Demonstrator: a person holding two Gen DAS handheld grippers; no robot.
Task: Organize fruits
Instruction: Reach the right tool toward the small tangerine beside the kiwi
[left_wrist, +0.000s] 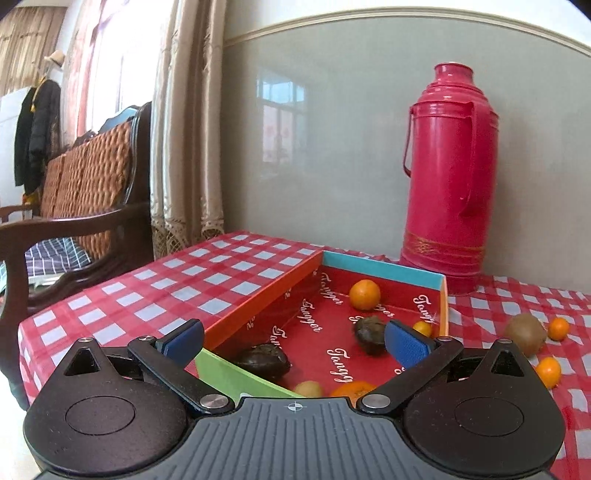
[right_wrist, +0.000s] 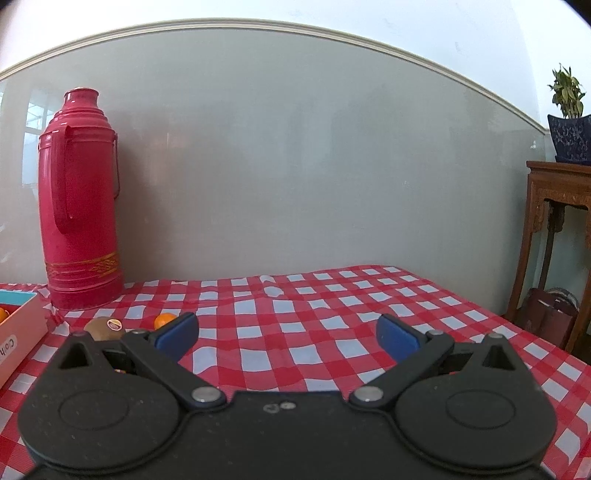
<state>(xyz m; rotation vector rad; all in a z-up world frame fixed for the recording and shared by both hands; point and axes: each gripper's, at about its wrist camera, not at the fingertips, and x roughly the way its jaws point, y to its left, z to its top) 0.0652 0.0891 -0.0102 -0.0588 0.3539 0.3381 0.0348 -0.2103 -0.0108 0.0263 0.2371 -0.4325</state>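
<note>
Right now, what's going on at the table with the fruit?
A person with a gripper in each hand is sorting fruit into the red box. The left gripper hovers open over it, holding nothing. Inside lie an orange, two dark fruits and some smaller pieces. A kiwi and three small oranges are on the checked cloth beside the box. The right gripper is open and empty over bare cloth.

A lived-in home, likely a sitting or dining room. A table under a red-and-white checked plastic cloth (right_wrist: 332, 306) stands against a grey wall; a tall pink thermos flask (left_wrist: 448, 177) sits at 1 o'clock in the left wrist view. At 9 o'clock are a dark wooden woven-back bench (left_wrist: 88, 192), beige curtains (left_wrist: 184, 129) and hung dark coats (left_wrist: 37, 129). In the right view, at 3 o'clock, a potted green plant (right_wrist: 569, 118) tops a carved wooden stand (right_wrist: 554, 206).
</note>
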